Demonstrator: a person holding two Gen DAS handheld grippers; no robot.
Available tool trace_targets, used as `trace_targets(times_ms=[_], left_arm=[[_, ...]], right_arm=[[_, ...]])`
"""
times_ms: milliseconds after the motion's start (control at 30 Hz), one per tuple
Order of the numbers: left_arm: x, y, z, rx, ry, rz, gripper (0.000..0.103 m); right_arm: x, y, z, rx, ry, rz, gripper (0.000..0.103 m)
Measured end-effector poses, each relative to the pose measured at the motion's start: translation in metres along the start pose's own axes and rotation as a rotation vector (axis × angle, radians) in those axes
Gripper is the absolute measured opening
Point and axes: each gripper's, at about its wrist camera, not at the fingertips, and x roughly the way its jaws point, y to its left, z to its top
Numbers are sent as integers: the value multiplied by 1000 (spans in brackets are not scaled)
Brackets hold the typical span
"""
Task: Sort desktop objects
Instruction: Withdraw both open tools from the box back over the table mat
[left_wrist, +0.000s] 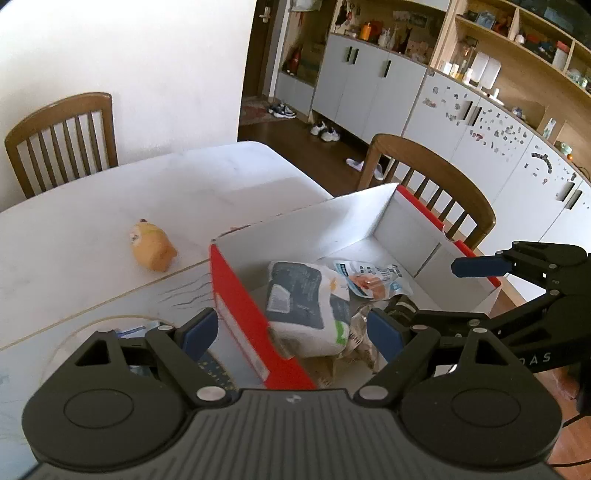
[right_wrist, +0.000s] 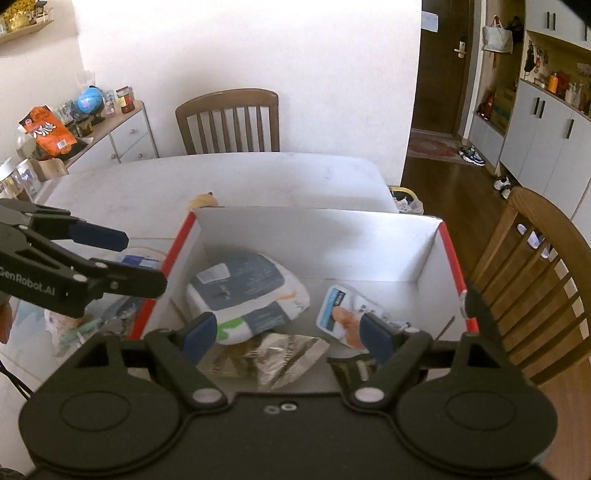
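Red on the outside and white inside, the cardboard box (right_wrist: 424, 254) sits open-topped on the white table (left_wrist: 110, 206), near the edge by a wooden chair (left_wrist: 436, 173). So here's what's in it: a big white and blue-grey soft pack (right_wrist: 243, 291) against the left wall, lying flat with its long axis running roughly front to back. To its right there's a smaller white pouch with a blue stripe (right_wrist: 343, 314), tilted, long axis slanting toward the near right corner. In front of those, a crinkled silvery wrapper (right_wrist: 284, 354) lies at the near side, and a dark packet (right_wrist: 351, 369) is partly hidden behind the right gripper's finger, can't really read what it is.

Outside the box, a small orange-tan plush toy (left_wrist: 151, 247) lies on its side on the table, well apart from the box's left wall, its face end pointing away toward the far chair. More clutter sits just left of the box near a clear bag (right_wrist: 70, 328), too blurry to identify.

The left gripper (left_wrist: 291, 332) has its jaws spread wide, straddling the red left wall and holding nothing. The right gripper (right_wrist: 284, 332) is also wide open, hovering over the near part of the box above the wrapper, empty.
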Motion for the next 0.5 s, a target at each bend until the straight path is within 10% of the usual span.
trace_targets(times_ms=[500], left_arm=[[-53,46,-31,28,-60,-6,88]], right_arm=[[-20,70,-6,25,-36,36,94]])
